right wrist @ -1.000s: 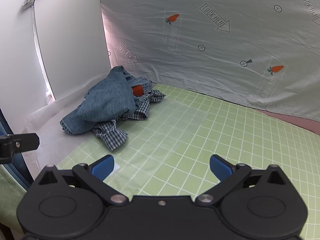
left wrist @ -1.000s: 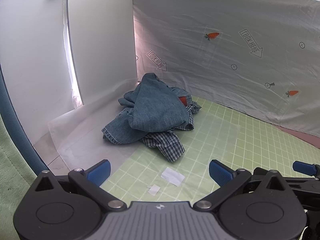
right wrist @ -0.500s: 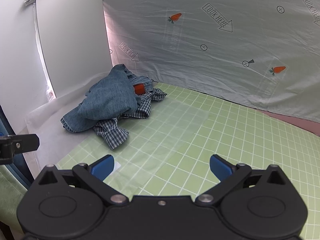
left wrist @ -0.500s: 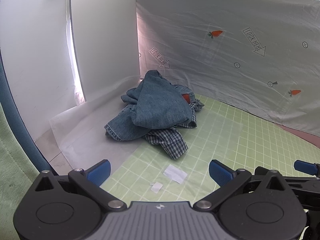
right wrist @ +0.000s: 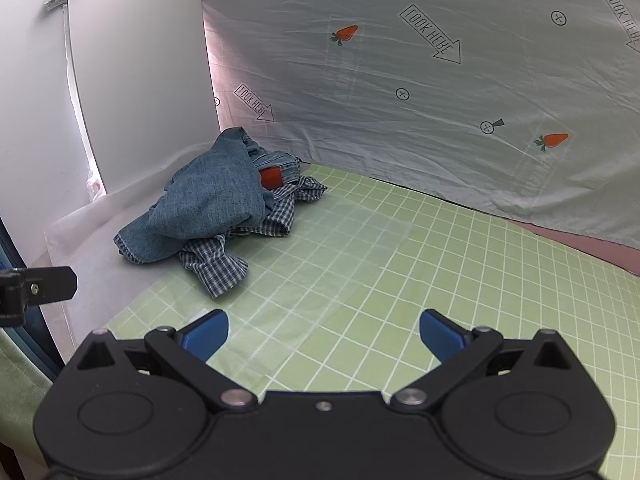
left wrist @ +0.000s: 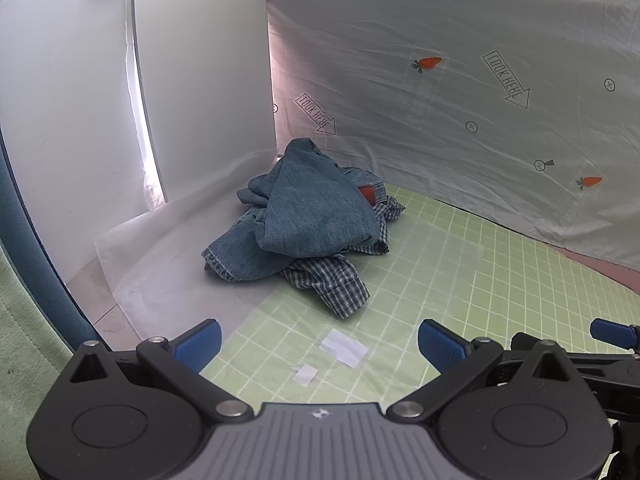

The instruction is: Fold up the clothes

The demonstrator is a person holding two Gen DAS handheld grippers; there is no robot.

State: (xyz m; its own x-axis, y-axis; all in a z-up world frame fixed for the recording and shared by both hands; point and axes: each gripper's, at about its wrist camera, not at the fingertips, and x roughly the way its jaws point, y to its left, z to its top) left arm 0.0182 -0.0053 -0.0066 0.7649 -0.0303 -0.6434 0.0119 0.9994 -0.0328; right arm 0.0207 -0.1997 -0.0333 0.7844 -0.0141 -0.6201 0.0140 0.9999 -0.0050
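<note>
Both the left gripper (left wrist: 318,338) and right gripper (right wrist: 323,330) are released and empty, well short of the denim garment (right wrist: 208,208) heaped on the checked shirt (right wrist: 218,266) at the green mat's (right wrist: 460,300) far-left corner; recommend lifting the denim clear alone by one exposed hem before spreading it flat mid-mat.

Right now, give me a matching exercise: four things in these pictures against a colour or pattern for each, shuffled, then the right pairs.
Things:
1. jeans
2. shirt
3. mat
4. paper scraps

Colour or pattern:
A. white
B. blue denim
C. light green with a white grid
D. blue and white check

Pairs: 1-B, 2-D, 3-C, 4-A
</note>
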